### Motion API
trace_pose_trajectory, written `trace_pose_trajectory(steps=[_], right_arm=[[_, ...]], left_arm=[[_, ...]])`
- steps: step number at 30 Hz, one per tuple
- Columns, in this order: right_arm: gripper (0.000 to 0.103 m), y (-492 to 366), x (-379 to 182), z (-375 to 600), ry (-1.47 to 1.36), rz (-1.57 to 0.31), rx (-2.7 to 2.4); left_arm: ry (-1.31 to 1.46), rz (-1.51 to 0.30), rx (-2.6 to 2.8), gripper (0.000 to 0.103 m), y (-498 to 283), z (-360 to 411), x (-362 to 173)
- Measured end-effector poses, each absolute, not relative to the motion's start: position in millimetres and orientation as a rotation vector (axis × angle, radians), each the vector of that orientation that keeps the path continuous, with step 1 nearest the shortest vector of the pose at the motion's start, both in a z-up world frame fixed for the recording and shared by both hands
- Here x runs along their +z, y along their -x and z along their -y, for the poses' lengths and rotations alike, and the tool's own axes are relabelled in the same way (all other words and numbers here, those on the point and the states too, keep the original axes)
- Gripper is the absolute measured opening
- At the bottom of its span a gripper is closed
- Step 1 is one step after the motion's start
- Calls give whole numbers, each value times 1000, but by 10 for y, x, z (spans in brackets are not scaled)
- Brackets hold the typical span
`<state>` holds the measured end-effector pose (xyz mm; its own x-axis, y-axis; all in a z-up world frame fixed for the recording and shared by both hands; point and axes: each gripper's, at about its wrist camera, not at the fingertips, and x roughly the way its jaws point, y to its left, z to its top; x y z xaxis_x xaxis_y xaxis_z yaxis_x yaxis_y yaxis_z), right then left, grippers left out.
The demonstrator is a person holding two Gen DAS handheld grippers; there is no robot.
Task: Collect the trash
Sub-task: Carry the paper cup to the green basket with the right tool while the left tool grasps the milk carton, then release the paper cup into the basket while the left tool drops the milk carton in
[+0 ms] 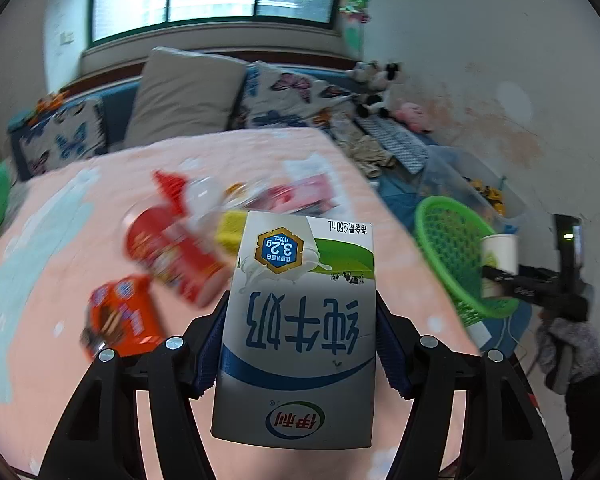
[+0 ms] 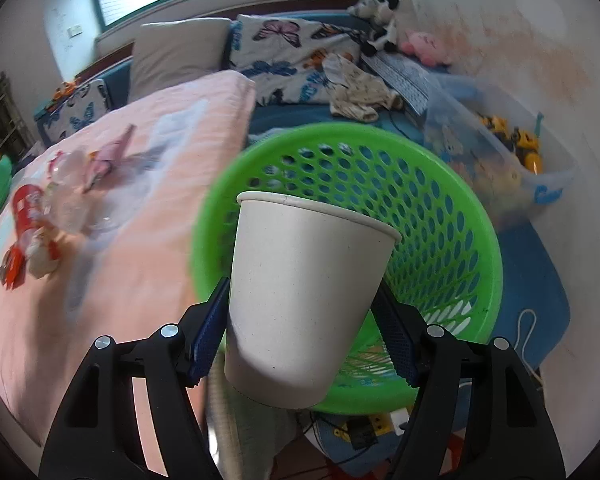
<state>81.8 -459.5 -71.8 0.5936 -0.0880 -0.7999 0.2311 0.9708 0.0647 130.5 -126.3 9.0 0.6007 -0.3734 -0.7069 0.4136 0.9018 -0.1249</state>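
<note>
My left gripper is shut on a white and blue milk carton and holds it above the pink table. On the table lie a red cup-shaped package, an orange snack packet, a yellow item, a clear bottle and pink wrappers. My right gripper is shut on a white paper cup and holds it upright at the near rim of the green mesh basket. The basket and cup also show at the right of the left wrist view.
A sofa with butterfly cushions and a grey pillow stands behind the table. A clear toy bin sits by the wall, right of the basket. Cables and a power strip lie on the floor below the basket.
</note>
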Motion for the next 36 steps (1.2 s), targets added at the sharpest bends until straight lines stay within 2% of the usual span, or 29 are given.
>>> trace_pose_trajectory(steps=[15,36], right_arm=[[75,-845,-962,4877,-225,-954,-204],[77,-105,-611,5087,-250,-814,-282]], left_arm=[[-162,-826,-651,63,-1556,2563,133],[-231,-928,-790,64,-1752,3999,-328]])
